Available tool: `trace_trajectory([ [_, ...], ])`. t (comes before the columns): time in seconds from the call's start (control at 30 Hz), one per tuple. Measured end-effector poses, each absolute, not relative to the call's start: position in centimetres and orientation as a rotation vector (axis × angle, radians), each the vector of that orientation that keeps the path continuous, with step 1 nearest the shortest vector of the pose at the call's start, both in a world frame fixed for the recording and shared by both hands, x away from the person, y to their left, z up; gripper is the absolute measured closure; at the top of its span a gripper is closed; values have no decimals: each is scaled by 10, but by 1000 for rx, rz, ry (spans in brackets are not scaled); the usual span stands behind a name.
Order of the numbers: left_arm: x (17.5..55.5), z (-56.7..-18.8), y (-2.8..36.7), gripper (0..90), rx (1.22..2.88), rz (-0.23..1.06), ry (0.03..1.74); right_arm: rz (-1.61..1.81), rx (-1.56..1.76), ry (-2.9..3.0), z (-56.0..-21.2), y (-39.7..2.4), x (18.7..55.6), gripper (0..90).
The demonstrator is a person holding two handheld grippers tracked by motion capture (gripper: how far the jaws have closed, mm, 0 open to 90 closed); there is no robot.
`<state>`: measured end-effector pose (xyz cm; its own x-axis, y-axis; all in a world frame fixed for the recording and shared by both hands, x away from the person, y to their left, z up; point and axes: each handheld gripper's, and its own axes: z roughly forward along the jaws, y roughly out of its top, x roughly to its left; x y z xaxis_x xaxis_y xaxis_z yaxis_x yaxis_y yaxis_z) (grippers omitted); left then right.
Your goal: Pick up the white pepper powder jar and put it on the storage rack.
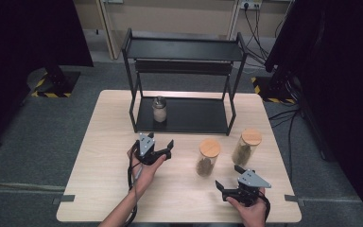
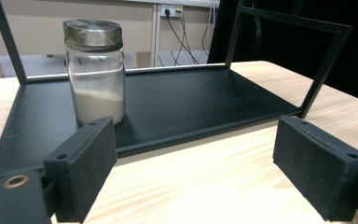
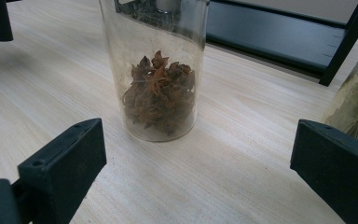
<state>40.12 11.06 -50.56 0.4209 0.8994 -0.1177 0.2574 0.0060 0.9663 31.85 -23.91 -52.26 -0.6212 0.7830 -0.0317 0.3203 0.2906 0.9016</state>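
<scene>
- On the rack's [image 1: 184, 118] bottom shelf, toward its left end, a metal-lidded jar [image 1: 159, 109] of pale powder stands upright.
- Left tongs [image 1: 158, 146] hang spread and empty just in front of the rack, facing that jar.
- Two cork-lidded jars stand upright on the worktop [image 1: 99, 142]: star anise [image 1: 208, 157], leaves [image 1: 246, 146].
- Right tongs [image 1: 229, 177] are spread, empty, near the anise jar.

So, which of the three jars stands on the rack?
The jar with the dark metal lid, holding pale powder; both cork-lidded jars stand on the table.
</scene>
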Motion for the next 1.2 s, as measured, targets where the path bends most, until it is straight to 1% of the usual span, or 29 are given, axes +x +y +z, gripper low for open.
trace_trajectory([
  [1.2,367,-521,117,127,1535,629,1069,1301,988,2088,-523,-240,318,34],
])
